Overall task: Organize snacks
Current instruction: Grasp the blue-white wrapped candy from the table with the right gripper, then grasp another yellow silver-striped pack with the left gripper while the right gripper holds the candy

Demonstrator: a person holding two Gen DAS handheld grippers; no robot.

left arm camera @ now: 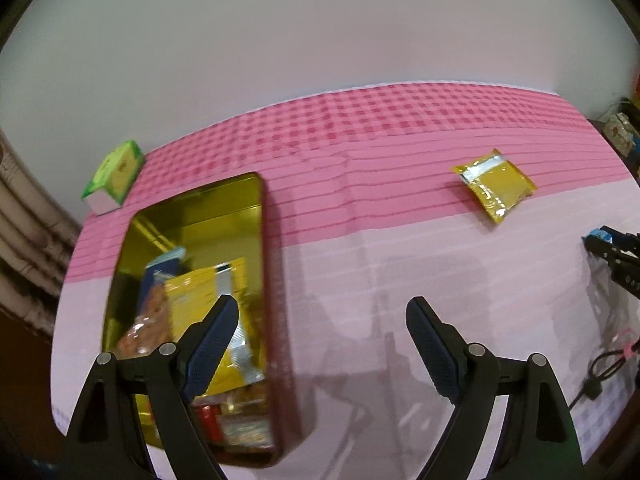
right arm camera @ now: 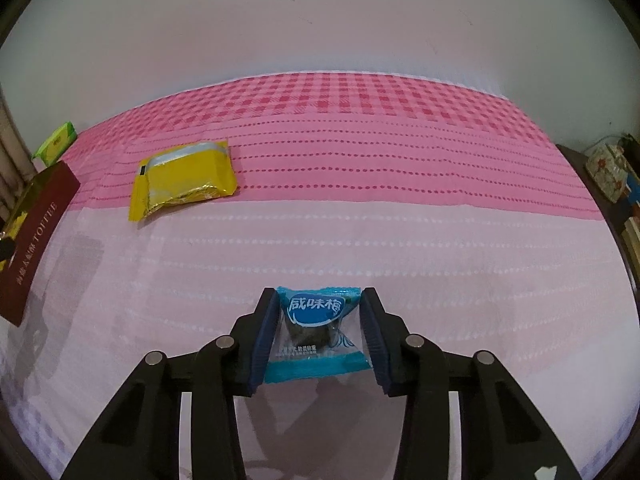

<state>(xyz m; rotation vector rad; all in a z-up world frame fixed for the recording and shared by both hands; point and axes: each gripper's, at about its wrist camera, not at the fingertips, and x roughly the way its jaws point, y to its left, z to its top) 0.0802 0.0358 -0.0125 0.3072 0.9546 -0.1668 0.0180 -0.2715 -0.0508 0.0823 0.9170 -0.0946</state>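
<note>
The step in hand is a pickup: the right gripper [right arm camera: 319,332] has its fingers [right arm camera: 262,340] pressed against both side edges of a small blue plum-candy packet [right arm camera: 316,330], which lies low over the pale part of the pink cloth on the desk [right arm camera: 440,240]. The left gripper [left arm camera: 320,344] hangs with its fingers [left arm camera: 212,348] wide apart and nothing between them, just to the right of the gold tin [left arm camera: 200,216], which already holds several snack packs. Judging by that, the packet belongs in the tin, so the next move calls for a lift clear of the cloth, a carry leftward to the tin and a release above its open top. A yellow foil pack [right arm camera: 182,184] lies between packet and tin but farther back, well apart from the likely path; a green box [left arm camera: 114,178] stands behind the tin near the desk's far left edge. The cloth between packet and tin is open, though the left gripper stands beside the tin's rim and may crowd the drop
</note>
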